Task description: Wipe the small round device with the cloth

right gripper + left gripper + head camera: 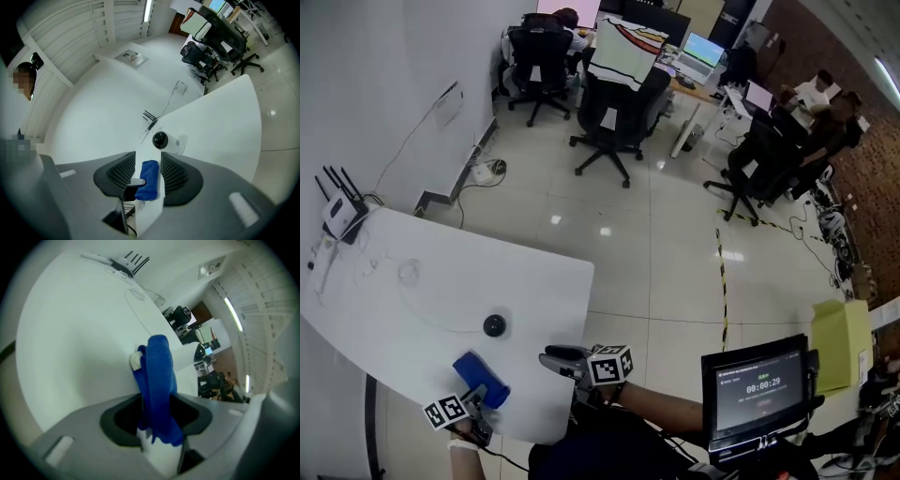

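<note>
The left tongs (152, 363) clamp the rolled blue cloth (158, 380). Just to their right, the right tongs (148, 158) have their jaws spread apart, holding nothing. Ahead of both, beyond the cloth, the small round device (160, 139) sits on the white table (534, 281), touched by neither.
</note>
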`<action>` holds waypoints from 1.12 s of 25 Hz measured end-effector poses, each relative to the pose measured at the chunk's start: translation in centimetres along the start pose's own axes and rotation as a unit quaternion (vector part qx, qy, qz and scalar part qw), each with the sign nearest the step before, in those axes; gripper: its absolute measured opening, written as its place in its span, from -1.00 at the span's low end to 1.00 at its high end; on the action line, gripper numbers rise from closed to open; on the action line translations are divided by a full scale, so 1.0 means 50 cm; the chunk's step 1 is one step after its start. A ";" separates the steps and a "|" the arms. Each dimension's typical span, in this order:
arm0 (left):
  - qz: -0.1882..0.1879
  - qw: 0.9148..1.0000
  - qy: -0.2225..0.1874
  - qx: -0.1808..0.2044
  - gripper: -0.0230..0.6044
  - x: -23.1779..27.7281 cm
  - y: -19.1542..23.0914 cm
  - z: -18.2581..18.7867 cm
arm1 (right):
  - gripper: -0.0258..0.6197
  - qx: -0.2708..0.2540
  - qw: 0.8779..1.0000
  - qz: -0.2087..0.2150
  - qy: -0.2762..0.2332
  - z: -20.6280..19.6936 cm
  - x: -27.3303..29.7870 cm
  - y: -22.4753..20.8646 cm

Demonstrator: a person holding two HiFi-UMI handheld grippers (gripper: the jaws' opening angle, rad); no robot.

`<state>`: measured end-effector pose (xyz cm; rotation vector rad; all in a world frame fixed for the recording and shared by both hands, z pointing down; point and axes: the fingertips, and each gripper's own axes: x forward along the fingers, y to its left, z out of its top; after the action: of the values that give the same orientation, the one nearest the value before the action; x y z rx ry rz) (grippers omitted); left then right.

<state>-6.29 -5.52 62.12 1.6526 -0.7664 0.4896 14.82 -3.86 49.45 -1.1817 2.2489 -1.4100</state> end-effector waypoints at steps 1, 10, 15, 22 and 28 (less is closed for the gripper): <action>0.026 0.999 -0.003 0.026 -0.24 -0.005 0.005 0.002 | -0.38 -0.002 1.000 0.001 0.003 -0.002 0.002 0.004; 0.182 0.954 -0.121 0.204 0.04 -0.100 -0.038 0.065 | -0.43 -0.035 0.999 0.022 0.017 -0.002 0.023 0.062; 0.157 0.918 -0.244 0.271 -0.36 -0.168 -0.172 0.068 | -0.46 -0.080 0.996 0.031 0.006 0.031 -0.028 0.095; 0.038 0.874 -0.332 0.352 -0.93 -0.216 -0.417 0.071 | -0.75 -0.196 0.981 0.012 -0.008 0.101 -0.005 0.176; 0.019 0.855 -0.341 0.391 -0.93 -0.238 -0.468 0.030 | -0.88 -0.319 0.948 0.005 -0.015 0.097 0.026 0.260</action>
<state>1.97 -2.16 37.38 2.6497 -1.2125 0.2281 10.18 -5.23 36.39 -1.3338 2.7777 -0.6444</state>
